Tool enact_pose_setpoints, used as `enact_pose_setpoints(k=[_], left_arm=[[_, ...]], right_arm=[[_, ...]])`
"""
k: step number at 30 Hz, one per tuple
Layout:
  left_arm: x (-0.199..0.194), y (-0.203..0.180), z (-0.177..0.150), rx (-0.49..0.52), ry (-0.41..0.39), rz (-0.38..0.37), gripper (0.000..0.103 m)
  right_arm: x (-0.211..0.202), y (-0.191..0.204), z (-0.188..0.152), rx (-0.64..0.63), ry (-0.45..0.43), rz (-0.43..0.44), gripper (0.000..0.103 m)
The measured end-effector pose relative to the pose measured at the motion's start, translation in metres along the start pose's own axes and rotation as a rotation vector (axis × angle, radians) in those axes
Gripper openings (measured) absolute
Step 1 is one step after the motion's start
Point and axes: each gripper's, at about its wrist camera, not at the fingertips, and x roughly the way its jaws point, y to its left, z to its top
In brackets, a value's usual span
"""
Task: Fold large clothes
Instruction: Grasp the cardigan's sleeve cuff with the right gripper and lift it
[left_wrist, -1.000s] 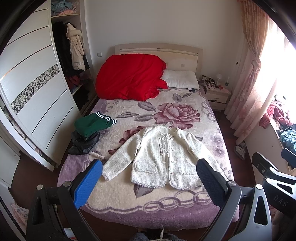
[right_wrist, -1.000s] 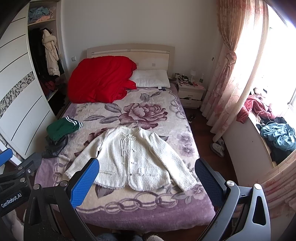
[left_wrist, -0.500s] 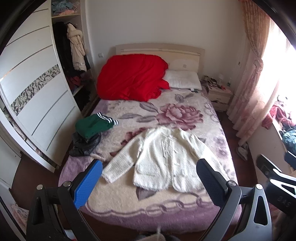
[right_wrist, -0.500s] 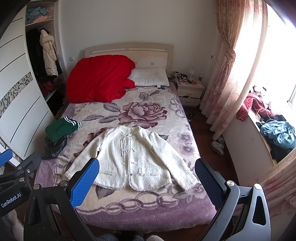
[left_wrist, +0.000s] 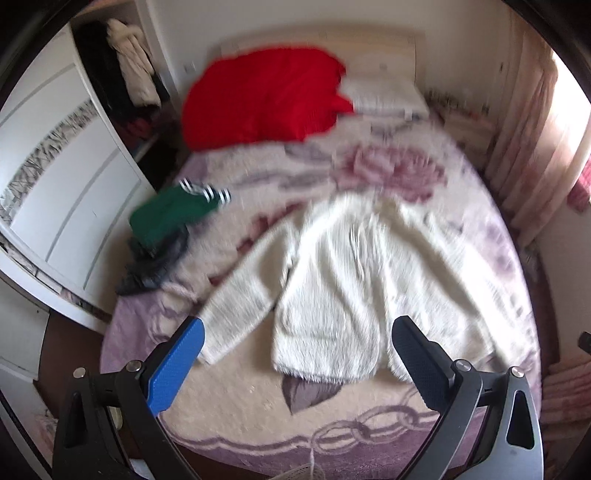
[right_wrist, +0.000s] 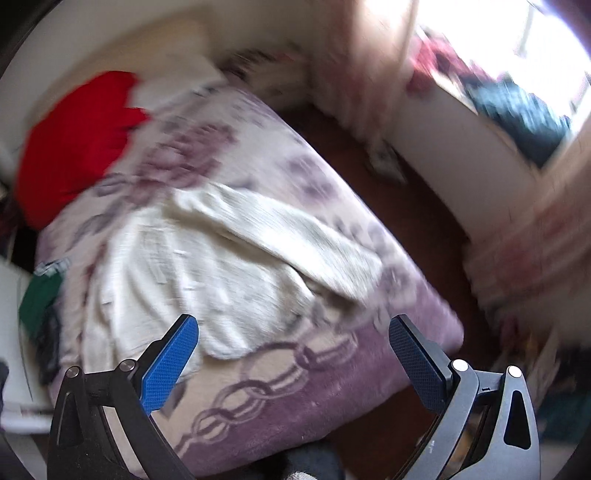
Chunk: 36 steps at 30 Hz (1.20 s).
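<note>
Two tongs hang over the near end of the bed, both spread wide and holding nothing. Ahead of the left tongs the white cardigan lies face up and flat on the floral blanket, sleeves angled out to either side, its hem just beyond the fingertips. One sleeve cuff sits just ahead of the blue pad of those tongs. The right tongs point across the bed's near corner, with the cardigan ahead and to their inner side and the other sleeve running ahead between the pads. Both views are smeared, so fine detail of the buttons and hem cannot be made out.

Judging by this, the fold has not begun: the garment is spread, and the step in hand is the reach toward it. Next move calls for each of the tongs to drop to a sleeve or shoulder edge, pinch only the cardigan and not the plush blanket beneath, then carry the sleeves in across the chest.

Beyond the left tongs, to their outer side, a green garment sits on dark clothes, clear of the work.
</note>
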Motion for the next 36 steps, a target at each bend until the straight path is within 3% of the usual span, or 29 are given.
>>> enact_pose_setpoints(k=[7,13,17,20,22,23,24,26,30,33,36], left_arm=[[0.114,-0.049,-0.035,0.012,0.184,0.047,0.103],[0.18,-0.091,-0.061,-0.005,0.295,0.112,0.103],[0.218,-0.125,-0.066,0.018,0.334,0.14,0.103],[0.235,-0.156,-0.06,0.049,0.334,0.125,0.103],[0.244,-0.181,-0.053,0.083,0.304,0.102,0.103],[0.248,-0.191,-0.051,0.1,0.294,0.096,0.103],[0.252,-0.2,-0.049,0.118,0.289,0.088,0.103],[0.265,-0.223,-0.045,0.155,0.283,0.059,0.103],[0.292,-0.254,-0.041,0.219,0.265,0.035,0.103],[0.317,-0.261,-0.046,0.253,0.289,0.021,0.103],[0.325,-0.258,-0.049,0.242,0.307,-0.005,0.103]], right_arm=[[0.196,-0.132,-0.018,0.34,0.167,-0.033,0.103],[0.356,-0.217,-0.038,0.641,0.283,0.086,0.103],[0.435,-0.251,-0.05,0.861,0.291,0.254,0.103],[0.468,-0.247,-0.051,0.901,0.285,0.355,0.103],[0.479,-0.238,-0.048,0.888,0.276,0.378,0.103],[0.481,-0.231,-0.047,0.874,0.267,0.378,0.087],[0.482,-0.226,-0.045,0.866,0.255,0.391,0.051],[0.485,-0.216,-0.041,0.867,0.296,0.432,0.022],[0.464,-0.223,-0.02,0.859,0.209,0.457,0.013],[0.443,-0.234,0.015,0.816,0.122,0.46,0.012],[0.433,-0.233,0.052,0.742,0.096,0.45,0.013]])
